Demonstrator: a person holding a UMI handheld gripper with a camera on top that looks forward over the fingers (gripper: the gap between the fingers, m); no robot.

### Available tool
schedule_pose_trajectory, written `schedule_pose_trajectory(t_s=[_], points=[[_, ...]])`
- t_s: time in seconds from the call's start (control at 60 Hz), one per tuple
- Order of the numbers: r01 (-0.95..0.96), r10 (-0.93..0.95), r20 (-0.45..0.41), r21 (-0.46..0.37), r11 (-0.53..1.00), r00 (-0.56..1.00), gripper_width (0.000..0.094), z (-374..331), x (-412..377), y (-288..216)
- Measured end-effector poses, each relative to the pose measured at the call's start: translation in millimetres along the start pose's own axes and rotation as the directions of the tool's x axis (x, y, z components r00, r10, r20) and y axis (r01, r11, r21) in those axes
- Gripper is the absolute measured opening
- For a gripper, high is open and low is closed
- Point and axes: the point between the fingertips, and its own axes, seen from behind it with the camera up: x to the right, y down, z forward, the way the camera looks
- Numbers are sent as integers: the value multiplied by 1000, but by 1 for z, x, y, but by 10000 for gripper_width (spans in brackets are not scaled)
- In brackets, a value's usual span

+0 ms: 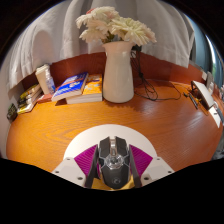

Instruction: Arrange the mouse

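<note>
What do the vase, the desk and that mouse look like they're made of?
Vase: probably glazed ceramic, being white, smooth and opaque.
Desk: wood or wood veneer, orange-brown with a soft sheen.
Mouse: likely hard plastic, dark grey and faintly glossy, held between the gripper fingers.

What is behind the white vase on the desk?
Behind the white vase stands a person in a light shirt. The vase and its flowers cover part of that person.
</note>
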Motion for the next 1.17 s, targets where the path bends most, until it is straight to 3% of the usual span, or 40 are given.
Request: schedule_pose_trajectory(t_s=[0.1,0.2,0.4,0.683,1.167], points=[[50,-51,-23,-32,998,998,769,-4,1,2],[71,-72,-51,-17,997,996,862,-27,-5,-12],[45,-43,-30,69,997,999,859,-129,-49,-47],[62,-67,29,169,984,997,860,-260,-127,-48],[111,-135,100,215,970,986,857,-334,-206,-9]])
